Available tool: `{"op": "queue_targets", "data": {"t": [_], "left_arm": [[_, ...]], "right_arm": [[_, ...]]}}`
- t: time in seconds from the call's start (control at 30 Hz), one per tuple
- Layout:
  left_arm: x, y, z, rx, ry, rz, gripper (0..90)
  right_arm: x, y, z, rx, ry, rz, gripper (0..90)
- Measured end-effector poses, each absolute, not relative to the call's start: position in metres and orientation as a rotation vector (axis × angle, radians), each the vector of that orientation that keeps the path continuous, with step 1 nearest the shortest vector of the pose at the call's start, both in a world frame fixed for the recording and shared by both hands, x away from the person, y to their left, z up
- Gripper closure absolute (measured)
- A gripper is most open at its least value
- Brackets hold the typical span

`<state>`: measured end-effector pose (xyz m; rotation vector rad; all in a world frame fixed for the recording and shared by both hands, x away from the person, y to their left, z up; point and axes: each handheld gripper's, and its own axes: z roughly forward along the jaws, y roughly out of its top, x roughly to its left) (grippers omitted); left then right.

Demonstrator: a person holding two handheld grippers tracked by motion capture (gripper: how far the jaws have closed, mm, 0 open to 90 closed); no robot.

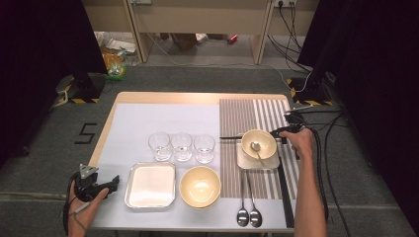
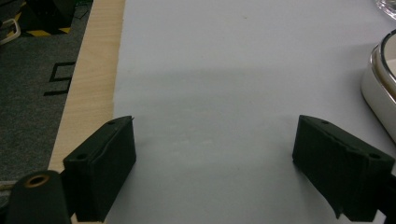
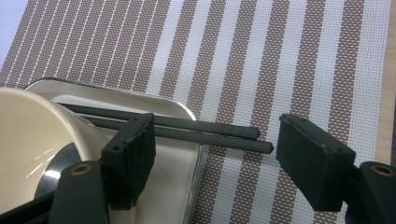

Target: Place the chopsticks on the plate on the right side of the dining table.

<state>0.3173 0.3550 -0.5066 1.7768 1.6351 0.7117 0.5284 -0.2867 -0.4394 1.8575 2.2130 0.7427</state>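
Note:
A pair of black chopsticks [image 1: 230,137] lies across the small metal tray [image 1: 247,162] behind a cream bowl [image 1: 258,143] that holds a spoon [image 1: 256,148]. My right gripper [image 1: 285,129] is at the bowl's right side. In the right gripper view it [image 3: 215,158] is open, and the chopsticks' ends [image 3: 210,130] lie between its jaws, over the tray's rim [image 3: 173,158] and the striped placemat [image 3: 289,70]. My left gripper [image 1: 114,181] rests open at the table's front left corner, with only the pale mat [image 2: 210,93] between its jaws [image 2: 215,158].
Three glasses [image 1: 181,146] stand in a row mid-table. In front of them sit a larger metal tray [image 1: 150,185] and a second cream bowl [image 1: 200,185]. Two spoons [image 1: 248,215] and a long black strip [image 1: 285,197] lie on the placement's front part.

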Motion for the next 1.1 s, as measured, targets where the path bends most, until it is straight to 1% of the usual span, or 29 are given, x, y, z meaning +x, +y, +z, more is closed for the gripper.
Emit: {"op": "queue_targets", "data": {"t": [1.1], "left_arm": [[0.3173, 0.3549, -0.5066, 1.775, 1.637, 0.711, 12.4]], "right_arm": [[0.5309, -0.2816, -0.4398, 1.901, 2.193, 0.767, 30.3]]}}
